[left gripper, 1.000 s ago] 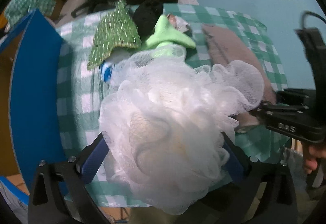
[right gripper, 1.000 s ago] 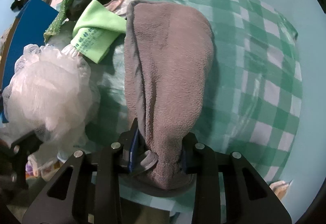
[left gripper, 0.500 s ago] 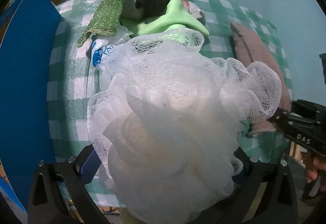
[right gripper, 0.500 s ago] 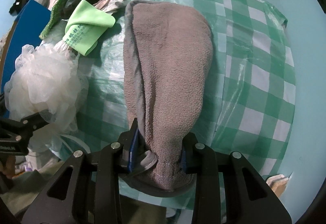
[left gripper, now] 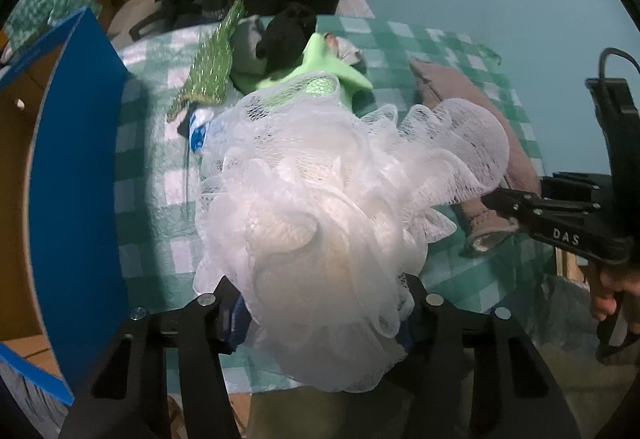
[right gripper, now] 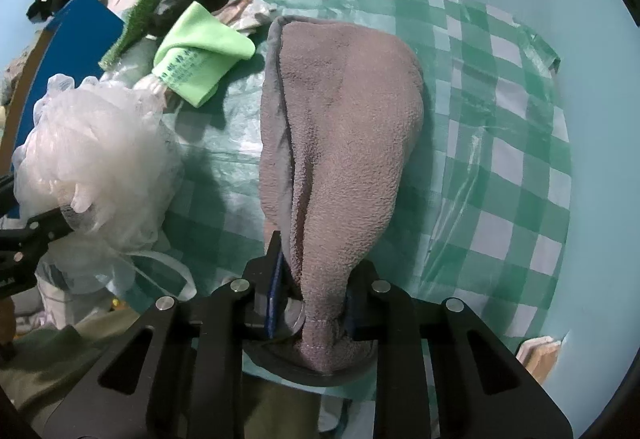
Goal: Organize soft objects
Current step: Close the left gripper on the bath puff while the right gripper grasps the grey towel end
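Mesh pouf (left gripper: 328, 199) has dropped lower; right hand-held gripper (left gripper: 516, 205) reads "DAS".

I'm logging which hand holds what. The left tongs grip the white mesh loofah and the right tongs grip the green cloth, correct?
Not quite. The left tongs do grip the white mesh loofah, but the right tongs grip the grey towel, not the green cloth. The right wrist view shows the cloth lying loose on the checked tablecloth, beyond the loofah.

Right gripper (right gripper: 310, 303) clamped on grey towel (right gripper: 340, 127) over checked cloth (right gripper: 500, 143); white loofah (right gripper: 96, 155) at left, green cloth (right gripper: 200, 55) beyond.
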### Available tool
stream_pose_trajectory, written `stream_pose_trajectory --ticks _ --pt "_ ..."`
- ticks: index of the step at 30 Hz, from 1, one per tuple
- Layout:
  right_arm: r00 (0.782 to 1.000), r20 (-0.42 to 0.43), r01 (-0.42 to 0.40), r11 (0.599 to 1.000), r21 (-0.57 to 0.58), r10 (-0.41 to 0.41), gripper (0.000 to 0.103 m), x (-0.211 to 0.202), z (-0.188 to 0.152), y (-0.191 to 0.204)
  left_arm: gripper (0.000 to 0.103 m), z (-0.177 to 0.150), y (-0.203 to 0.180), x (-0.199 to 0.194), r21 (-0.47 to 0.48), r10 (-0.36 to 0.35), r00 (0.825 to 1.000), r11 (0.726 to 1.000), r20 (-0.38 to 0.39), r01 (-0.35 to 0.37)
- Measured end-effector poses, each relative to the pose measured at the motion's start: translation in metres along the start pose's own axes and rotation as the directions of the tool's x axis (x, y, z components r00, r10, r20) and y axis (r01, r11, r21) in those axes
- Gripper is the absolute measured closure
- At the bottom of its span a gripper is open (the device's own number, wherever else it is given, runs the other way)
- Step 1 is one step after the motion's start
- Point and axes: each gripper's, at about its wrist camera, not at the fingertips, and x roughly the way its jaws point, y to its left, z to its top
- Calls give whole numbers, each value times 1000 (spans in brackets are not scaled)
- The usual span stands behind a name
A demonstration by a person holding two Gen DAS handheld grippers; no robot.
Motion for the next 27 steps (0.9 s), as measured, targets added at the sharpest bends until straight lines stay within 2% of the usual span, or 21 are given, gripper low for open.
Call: stream_pose_trajectory --ticks 11,27 --pt "998 63 -6 1000 25 4 81 -32 17 9 48 6 1 -34 54 -12 998 999 66 9" --pt "993 114 -12 999 -41 17 81 -62 32 54 49 8 37 -87 -18 2 989 1000 148 1"
